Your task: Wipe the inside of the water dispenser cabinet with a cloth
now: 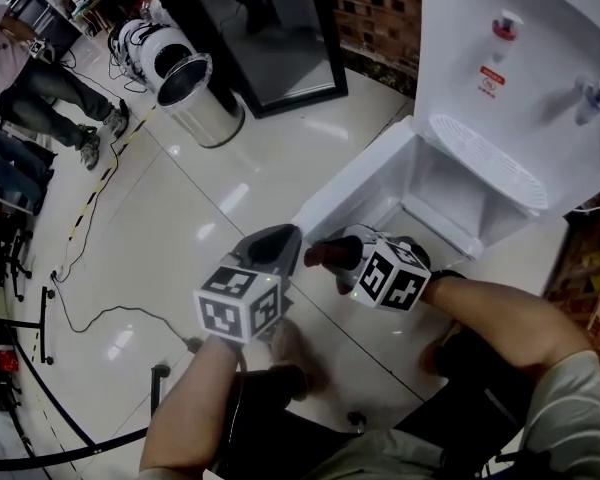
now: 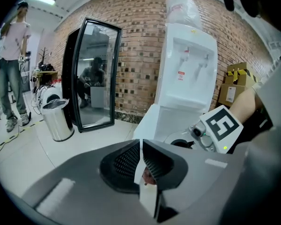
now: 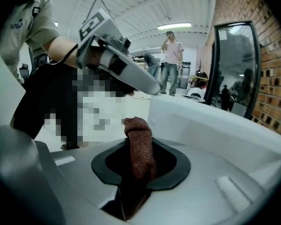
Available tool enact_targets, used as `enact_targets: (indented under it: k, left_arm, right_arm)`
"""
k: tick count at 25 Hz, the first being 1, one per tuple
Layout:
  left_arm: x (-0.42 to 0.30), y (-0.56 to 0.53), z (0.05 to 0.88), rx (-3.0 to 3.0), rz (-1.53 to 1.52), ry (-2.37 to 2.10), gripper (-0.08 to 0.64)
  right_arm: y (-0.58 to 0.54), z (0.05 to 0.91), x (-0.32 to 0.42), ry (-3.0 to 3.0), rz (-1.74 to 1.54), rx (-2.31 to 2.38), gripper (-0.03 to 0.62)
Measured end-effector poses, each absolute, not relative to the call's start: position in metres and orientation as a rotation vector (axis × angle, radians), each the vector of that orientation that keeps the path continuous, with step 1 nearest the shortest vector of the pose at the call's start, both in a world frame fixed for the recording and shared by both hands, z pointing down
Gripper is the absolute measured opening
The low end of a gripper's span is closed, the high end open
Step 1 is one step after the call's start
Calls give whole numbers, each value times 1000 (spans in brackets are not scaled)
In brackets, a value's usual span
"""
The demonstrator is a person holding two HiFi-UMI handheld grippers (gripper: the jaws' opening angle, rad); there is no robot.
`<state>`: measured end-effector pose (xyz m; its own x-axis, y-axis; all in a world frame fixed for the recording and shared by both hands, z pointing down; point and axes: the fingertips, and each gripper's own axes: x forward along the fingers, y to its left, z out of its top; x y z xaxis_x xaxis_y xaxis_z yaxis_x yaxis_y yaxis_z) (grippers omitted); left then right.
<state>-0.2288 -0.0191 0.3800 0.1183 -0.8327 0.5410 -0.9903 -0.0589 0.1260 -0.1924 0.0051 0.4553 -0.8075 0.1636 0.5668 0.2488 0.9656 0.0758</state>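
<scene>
Workshop-like hall: brick wall [image 2: 140, 41], glossy tiled floor [image 1: 180, 228], trailing cables [image 1: 108, 311]

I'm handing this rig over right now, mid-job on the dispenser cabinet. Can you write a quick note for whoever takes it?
Claws: the left claw has its jaws together, and I can't tell whether they pinch anything. It sits by the outer corner of the cabinet door. The right claw is shut on the brown cloth, which is rolled up and sticks out past the jaws.
Things: the door of the water dispenser is swung open and the cabinet is in view.
Done: door open, cloth in hand.
Left: the cloth is outside the cabinet. Carry it in and wipe the inside.
</scene>
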Motion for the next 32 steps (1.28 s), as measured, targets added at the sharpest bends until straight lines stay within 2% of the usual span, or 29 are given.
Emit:
enact_targets:
  k: [8,15,28,32]
  left_arm:
    - [-249,-28,379,1901,413,-1828,2]
    - [-261,-33,378,1856,387,-1870,0]
    - [-238,-36,392,1919,467,-1758,3]
    - [-244,-44,370,1934,425,-1845,3]
  right_arm:
    - [-24,467,-217,-2551,-26,-139,110]
    - [-33,470,-227,-2551,-14,-86,110]
    - [-72,486,-231,-2525,31,98,109]
    - [-93,496,-228,-2508,74,178,109]
